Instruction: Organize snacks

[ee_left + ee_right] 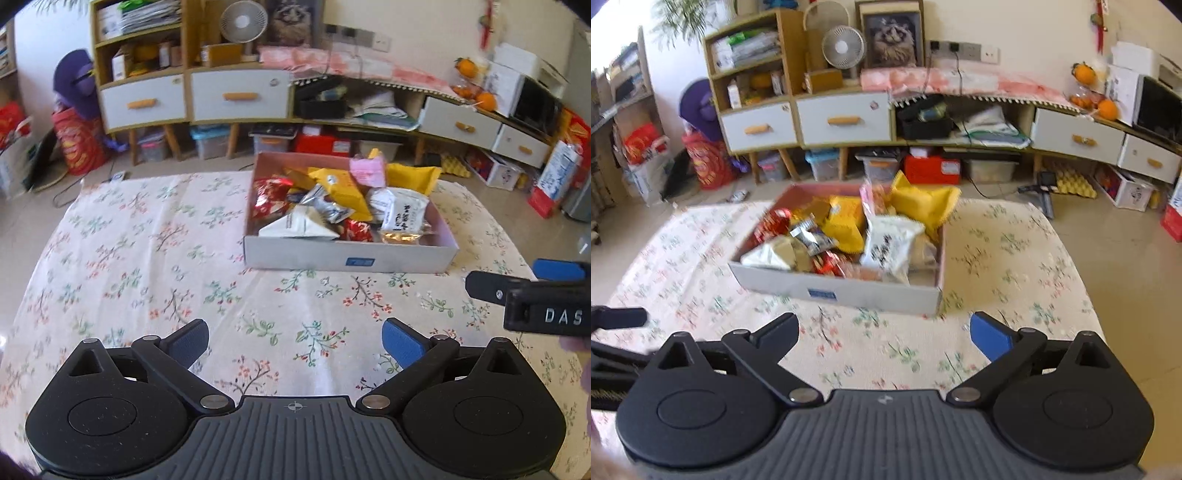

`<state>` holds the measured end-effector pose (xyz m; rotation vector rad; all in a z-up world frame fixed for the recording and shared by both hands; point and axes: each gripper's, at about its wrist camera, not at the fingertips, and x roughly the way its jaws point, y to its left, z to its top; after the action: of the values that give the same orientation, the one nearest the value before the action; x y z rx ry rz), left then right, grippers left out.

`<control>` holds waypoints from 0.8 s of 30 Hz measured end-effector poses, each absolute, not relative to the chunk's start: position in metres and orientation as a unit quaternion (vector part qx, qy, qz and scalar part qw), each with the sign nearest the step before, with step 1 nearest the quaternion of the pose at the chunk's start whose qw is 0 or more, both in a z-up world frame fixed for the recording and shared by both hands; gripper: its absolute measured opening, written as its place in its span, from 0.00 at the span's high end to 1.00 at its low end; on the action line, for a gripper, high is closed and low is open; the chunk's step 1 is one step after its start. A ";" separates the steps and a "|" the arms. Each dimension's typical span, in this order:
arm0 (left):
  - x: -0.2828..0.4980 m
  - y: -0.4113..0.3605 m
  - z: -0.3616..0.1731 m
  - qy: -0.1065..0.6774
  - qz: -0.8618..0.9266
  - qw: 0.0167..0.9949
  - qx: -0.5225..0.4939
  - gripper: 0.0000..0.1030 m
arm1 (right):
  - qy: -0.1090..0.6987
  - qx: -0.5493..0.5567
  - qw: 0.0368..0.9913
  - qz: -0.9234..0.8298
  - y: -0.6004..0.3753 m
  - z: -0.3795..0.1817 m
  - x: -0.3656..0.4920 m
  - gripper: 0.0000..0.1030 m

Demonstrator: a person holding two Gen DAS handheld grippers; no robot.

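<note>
Both claws stand spread wide with nothing between their pads: the left gripper (295,345) and the right gripper (884,338) hover over the floral tablecloth (147,251). Ahead of each sits the cardboard box (347,254), heaped with snack packets (340,192); a white packet (890,240) lies nearest the right claw.

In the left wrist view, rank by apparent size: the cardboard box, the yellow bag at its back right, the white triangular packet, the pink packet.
Largest to smallest:
1. cardboard box
2. yellow bag
3. white triangular packet
4. pink packet
The bag and the triangular packet look close; the bag is partly hidden and farther away, so that order is unsure.
</note>
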<state>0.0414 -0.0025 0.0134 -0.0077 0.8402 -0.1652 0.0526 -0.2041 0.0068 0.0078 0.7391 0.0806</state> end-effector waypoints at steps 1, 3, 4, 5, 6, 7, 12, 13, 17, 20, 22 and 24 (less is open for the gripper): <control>0.042 -0.003 0.013 0.411 -0.073 0.909 -0.003 0.02 | 0.361 0.002 0.932 0.036 -0.204 0.005 0.052 0.02; 0.042 -0.004 0.014 0.412 -0.064 0.909 -0.004 0.02 | 0.366 0.003 0.930 0.033 -0.203 0.002 0.052 0.02; 0.043 -0.005 0.014 0.414 -0.059 0.908 -0.002 0.02 | 0.369 0.002 0.929 0.032 -0.202 0.001 0.052 0.02; 0.044 -0.005 0.014 0.417 -0.051 0.907 0.002 0.02 | 0.372 0.000 0.928 0.031 -0.201 0.000 0.052 0.02; 0.045 -0.005 0.014 0.420 -0.043 0.907 0.007 0.01 | 0.372 -0.002 0.928 0.029 -0.200 0.000 0.052 0.02; 0.045 -0.005 0.014 0.418 -0.037 0.907 0.011 0.01 | 0.371 -0.004 0.928 0.025 -0.199 0.000 0.051 0.01; 0.046 0.000 0.013 0.420 -0.025 0.907 0.010 0.01 | 0.379 0.005 0.925 0.018 -0.200 0.000 0.052 0.00; 0.046 0.000 0.014 0.420 -0.025 0.907 0.012 0.01 | 0.382 0.006 0.924 0.018 -0.199 -0.001 0.052 0.00; 0.045 -0.002 0.014 0.422 -0.026 0.906 0.021 0.01 | 0.387 -0.003 0.922 0.020 -0.195 -0.003 0.051 0.00; 0.044 -0.003 0.014 0.423 -0.026 0.906 0.022 0.01 | 0.388 -0.007 0.921 0.022 -0.193 -0.002 0.050 0.00; 0.044 -0.004 0.014 0.423 -0.026 0.906 0.024 0.01 | 0.389 -0.006 0.921 0.022 -0.193 -0.003 0.049 0.00; 0.044 -0.004 0.014 0.424 -0.026 0.905 0.024 0.01 | 0.391 -0.005 0.920 0.022 -0.193 -0.002 0.050 0.00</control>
<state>0.0441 -0.0040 0.0138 0.0502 0.8748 -0.0537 0.0498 -0.1930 -0.0024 -0.0111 0.8041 0.0444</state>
